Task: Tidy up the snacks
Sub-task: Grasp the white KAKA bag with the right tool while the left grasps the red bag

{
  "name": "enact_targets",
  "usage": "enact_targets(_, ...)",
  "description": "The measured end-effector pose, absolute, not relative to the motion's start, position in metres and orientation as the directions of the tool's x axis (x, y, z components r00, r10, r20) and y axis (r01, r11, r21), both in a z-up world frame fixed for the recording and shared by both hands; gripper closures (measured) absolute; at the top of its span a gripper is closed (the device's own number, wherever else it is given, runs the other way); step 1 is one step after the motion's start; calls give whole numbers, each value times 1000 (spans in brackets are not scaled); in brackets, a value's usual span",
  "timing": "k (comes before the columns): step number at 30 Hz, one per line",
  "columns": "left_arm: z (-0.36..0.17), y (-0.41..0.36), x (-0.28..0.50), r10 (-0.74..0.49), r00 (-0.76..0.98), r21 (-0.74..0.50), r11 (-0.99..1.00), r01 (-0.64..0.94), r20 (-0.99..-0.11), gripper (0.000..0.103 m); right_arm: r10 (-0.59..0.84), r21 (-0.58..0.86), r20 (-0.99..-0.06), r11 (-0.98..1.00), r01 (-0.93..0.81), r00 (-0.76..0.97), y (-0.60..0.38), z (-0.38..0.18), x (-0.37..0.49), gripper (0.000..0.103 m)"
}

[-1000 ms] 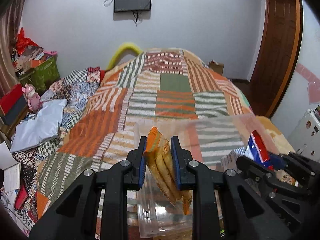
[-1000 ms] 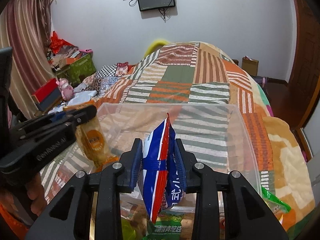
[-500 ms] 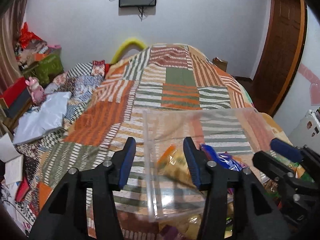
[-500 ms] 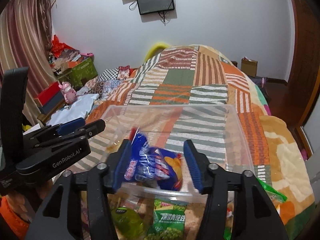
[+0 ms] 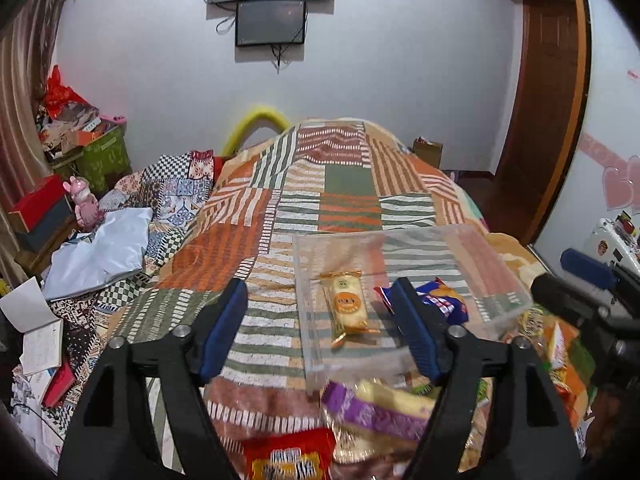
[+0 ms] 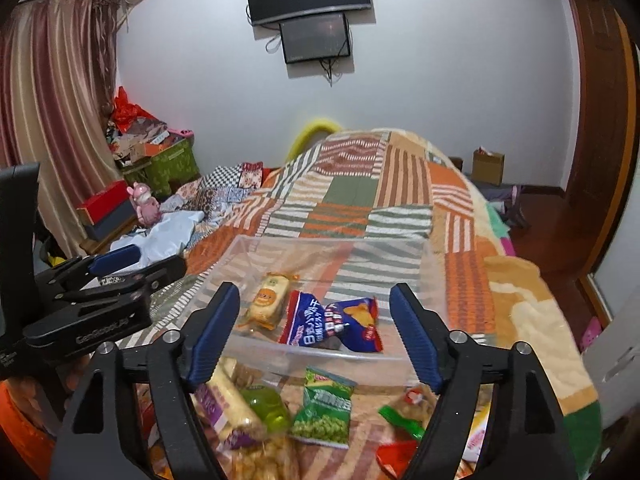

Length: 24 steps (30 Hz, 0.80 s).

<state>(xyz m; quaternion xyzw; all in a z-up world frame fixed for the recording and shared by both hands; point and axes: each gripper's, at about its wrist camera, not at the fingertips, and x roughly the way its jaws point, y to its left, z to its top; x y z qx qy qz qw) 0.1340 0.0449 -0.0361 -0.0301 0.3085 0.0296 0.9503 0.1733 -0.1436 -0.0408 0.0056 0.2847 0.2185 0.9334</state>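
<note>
1. Left wrist view: the left gripper (image 5: 320, 328) is spread wide with nothing between its pads; its jaws have just been opening. The clear box (image 5: 308, 320) on the bed (image 5: 248, 280) lies just ahead and slightly right of it, and the yellow cake pack (image 5: 347, 305) lies flat on the box floor, its long axis running away from the camera

2. Right wrist view: the right gripper (image 6: 316, 332) is likewise spread and empty, its jaws having just been opening; the blue chip bag (image 6: 340, 322) lies crumpled in the box right in front of it, long axis across the view, just beside the yellow pack

3. The snacks not yet sorted lie on the bed nearer than the box, below and between the gripper arms: a purple wafer pack (image 6: 228, 404) under the right gripper's left finger, a green pea bag (image 6: 326, 412) near the middle, a red pack (image 5: 286, 456) at the bottom edge of the left view

4. Judged from this, the next pick lies back toward the person and downward. The green pea bag sits nearer the right gripper, its long axis pointing away; the red pack is nearer the left gripper

5. The purple wafer pack (image 5: 380, 408) shows in both views, angled between the two, so either hand could take it
</note>
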Motion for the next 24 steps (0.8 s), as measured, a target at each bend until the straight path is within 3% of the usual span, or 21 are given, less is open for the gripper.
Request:
enact_targets(4, -28, 40, 110, 28, 821, -37, 998, -60, -570, 13, 399, 124, -499, 912, -392, 769, -160, -30, 159, 19)
enact_targets(10, -26, 35, 84, 8, 818, -39, 999, -37, -575, 8, 362, 90, -486, 926, -367, 795, -180, -27, 142, 18)
enact_targets(24, -80, 54, 59, 55, 721, 0, 997, -76, -690, 7, 223, 41, -576, 969, -245, 787, -242, -71, 138, 17)
